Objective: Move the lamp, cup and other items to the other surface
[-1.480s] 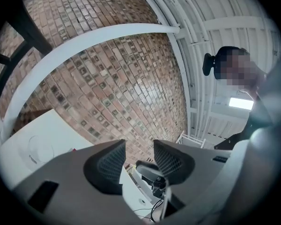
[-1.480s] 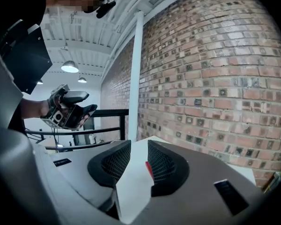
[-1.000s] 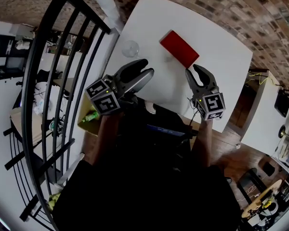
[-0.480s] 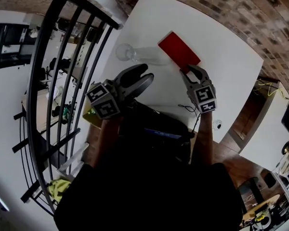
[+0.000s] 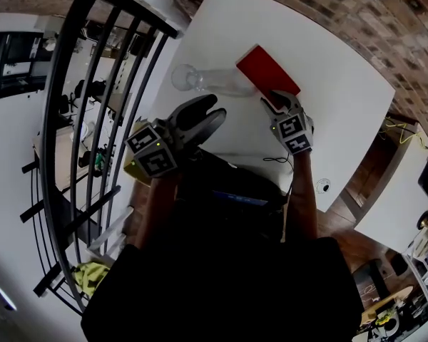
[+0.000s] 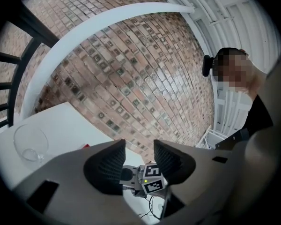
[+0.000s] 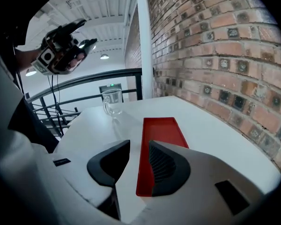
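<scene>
Head view: square markers on left gripper, right gripper.

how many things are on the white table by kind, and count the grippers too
red rectangular tray: 1
clear glass cup with a handle: 1
two-jaw grippers: 2 (left gripper, open and empty; right gripper, jaws just opened a little wider, nothing gripped)
total: 4

Left hand-held gripper gapes toward brick wall, cup leftward.
</scene>
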`<action>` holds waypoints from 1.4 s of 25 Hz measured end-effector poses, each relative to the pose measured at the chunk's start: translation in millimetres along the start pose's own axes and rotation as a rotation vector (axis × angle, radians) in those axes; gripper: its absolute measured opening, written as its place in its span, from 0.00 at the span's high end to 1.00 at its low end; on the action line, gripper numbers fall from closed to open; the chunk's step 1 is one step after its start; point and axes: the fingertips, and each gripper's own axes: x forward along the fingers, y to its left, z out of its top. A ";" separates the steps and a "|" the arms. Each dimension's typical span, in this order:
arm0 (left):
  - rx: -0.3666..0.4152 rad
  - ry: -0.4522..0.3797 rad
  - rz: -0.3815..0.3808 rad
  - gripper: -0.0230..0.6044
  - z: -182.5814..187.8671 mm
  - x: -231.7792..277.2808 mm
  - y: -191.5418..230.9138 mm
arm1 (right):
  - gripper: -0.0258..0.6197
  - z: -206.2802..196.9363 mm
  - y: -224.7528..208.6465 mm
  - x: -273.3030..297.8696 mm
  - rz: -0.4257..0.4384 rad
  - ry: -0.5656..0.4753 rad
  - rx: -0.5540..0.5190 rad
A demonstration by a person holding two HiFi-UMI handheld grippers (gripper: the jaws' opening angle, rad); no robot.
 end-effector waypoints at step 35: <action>0.001 -0.032 -0.011 0.64 24.9 -39.4 21.1 | 0.90 -28.5 5.1 48.5 -0.055 0.325 -0.089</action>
